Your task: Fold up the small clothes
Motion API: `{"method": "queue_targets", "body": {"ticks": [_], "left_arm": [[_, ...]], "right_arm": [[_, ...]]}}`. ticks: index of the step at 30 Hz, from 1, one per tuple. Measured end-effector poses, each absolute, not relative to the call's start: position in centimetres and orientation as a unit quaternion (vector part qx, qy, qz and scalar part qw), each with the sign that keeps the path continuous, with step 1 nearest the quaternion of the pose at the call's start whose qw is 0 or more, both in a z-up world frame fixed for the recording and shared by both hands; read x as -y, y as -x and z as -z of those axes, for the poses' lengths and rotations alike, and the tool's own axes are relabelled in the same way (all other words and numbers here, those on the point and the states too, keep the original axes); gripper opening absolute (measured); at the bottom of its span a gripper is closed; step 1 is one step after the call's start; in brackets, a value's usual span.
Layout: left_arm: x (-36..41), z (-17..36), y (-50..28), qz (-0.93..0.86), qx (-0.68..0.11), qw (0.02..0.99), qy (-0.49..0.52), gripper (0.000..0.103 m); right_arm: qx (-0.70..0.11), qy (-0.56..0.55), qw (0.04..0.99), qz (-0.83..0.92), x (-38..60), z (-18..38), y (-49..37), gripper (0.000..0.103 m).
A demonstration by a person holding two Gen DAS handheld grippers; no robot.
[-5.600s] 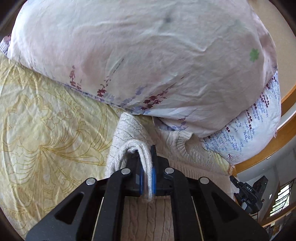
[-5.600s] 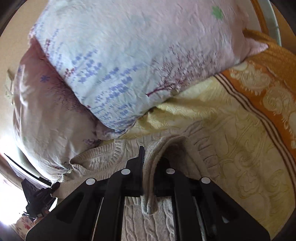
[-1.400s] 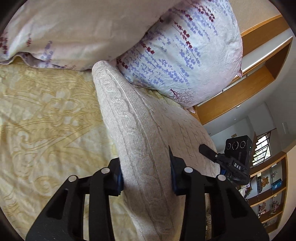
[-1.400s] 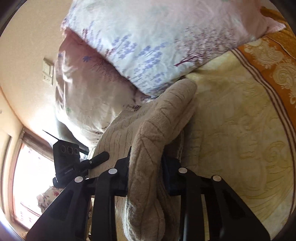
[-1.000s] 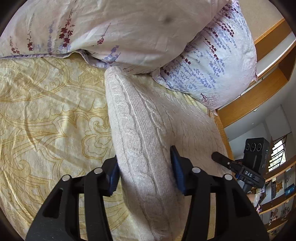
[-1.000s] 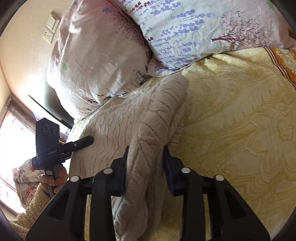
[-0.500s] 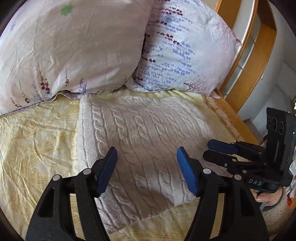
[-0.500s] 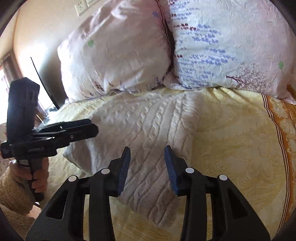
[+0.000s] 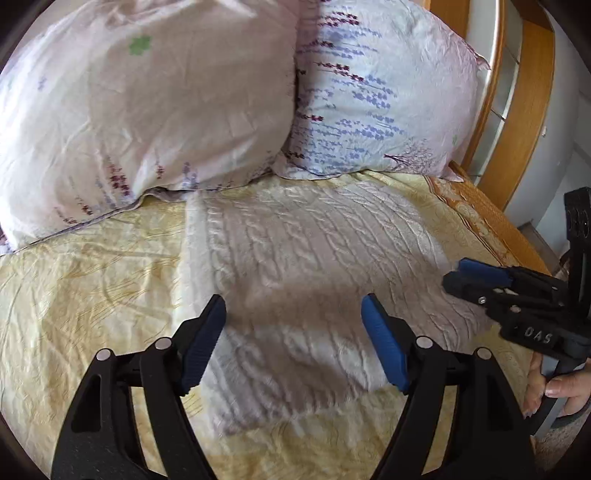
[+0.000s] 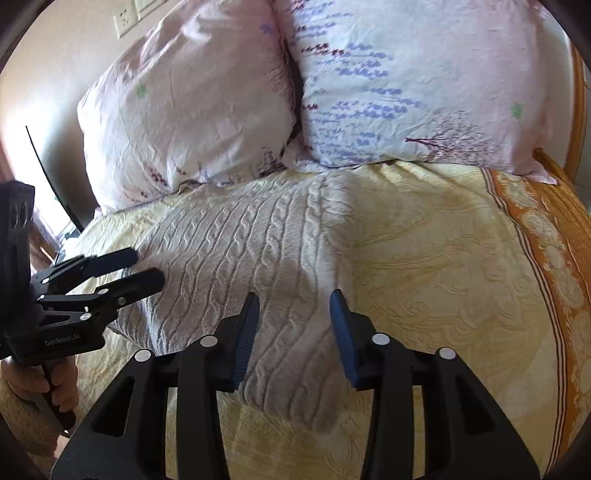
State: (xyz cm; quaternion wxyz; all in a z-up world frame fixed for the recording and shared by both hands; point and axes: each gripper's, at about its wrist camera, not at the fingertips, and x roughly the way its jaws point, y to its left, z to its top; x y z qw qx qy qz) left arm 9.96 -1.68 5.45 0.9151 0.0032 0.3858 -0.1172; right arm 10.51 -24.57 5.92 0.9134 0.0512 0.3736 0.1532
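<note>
we see a bed with a yellow bedspread point(image 9: 92, 295) that has an orange edge point(image 10: 546, 221). two flowery pillows point(image 9: 147, 110) lean at its head. a wooden bed frame point(image 9: 517, 110) curves behind. a white wall socket point(image 10: 125, 18) sits on the tan wall.

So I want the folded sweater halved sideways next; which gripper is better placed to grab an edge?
Probably the left gripper: its open jaws hang over the sweater's near left part, close to that long edge. The right gripper is open too, above the sweater's right side, so it's nearly even.
</note>
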Motion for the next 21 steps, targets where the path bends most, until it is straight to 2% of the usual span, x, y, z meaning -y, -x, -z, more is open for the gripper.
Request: {"method": "queue_targets", "body": {"ticks": [1,2,8,13,18,21], "left_arm": [[0.9,-5.6,-9.2,0.1,-0.39,0.915,-0.002,0.084],[0.2,-5.5,-8.4,0.089,-0.394,0.915,0.003,0.086],[-1.8,-2.3,-5.3,0.04,-0.442,0.896,0.004,0.089],[-1.5,-0.4,-4.9,0.038,-0.464,0.885,0.002,0.089],[-0.6,0.1,-5.0,0.042,-0.468,0.883,-0.014,0.099],[-0.3,0.2,-5.1,0.039,-0.468,0.882,-0.021,0.101]], "right_arm": [[-0.372,-0.055,0.916,-0.138,25.0,-6.1,-9.8,0.093],[-0.369,-0.058,0.918,-0.131,25.4,-6.0,-9.1,0.096],[-0.422,-0.038,0.901,-0.093,24.1,-3.0,-7.6,0.098],[-0.434,-0.008,0.897,-0.084,21.5,-1.1,-6.6,0.1],[-0.446,0.015,0.893,-0.057,20.5,0.0,-6.2,0.102],[-0.45,0.022,0.891,-0.049,20.3,0.2,-6.0,0.102]]}}
